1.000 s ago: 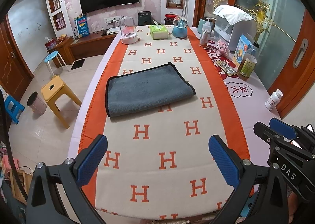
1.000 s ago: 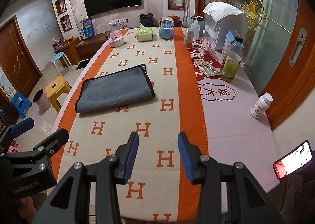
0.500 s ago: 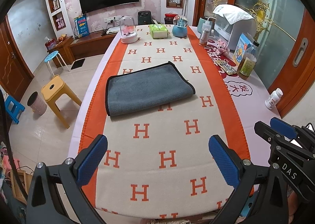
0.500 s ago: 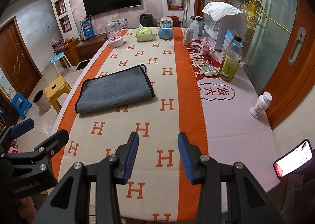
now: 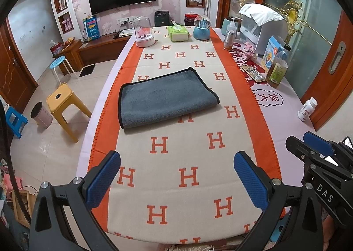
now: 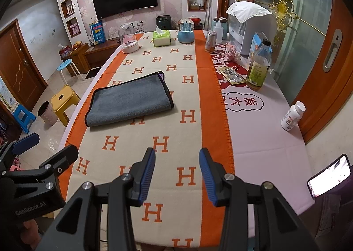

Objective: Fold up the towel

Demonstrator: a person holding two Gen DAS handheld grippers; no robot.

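A grey towel with black edging (image 5: 165,97) lies folded flat on the orange-and-cream H-patterned table runner (image 5: 187,162), in the middle of the table. It also shows in the right wrist view (image 6: 130,100). My left gripper (image 5: 176,181) is wide open and empty, held above the table's near end, well short of the towel. My right gripper (image 6: 177,177) is open and empty, also above the near end, to the right of the left one. Each gripper shows at the edge of the other's view.
At the far end stand a glass dome (image 5: 143,34), a green tissue box (image 5: 177,33) and a blue snow globe (image 5: 201,29). Along the right side are an oil bottle (image 6: 258,66), a can (image 6: 210,41), a white pill bottle (image 6: 292,116) and a phone (image 6: 324,176). Stools (image 5: 64,105) stand left.
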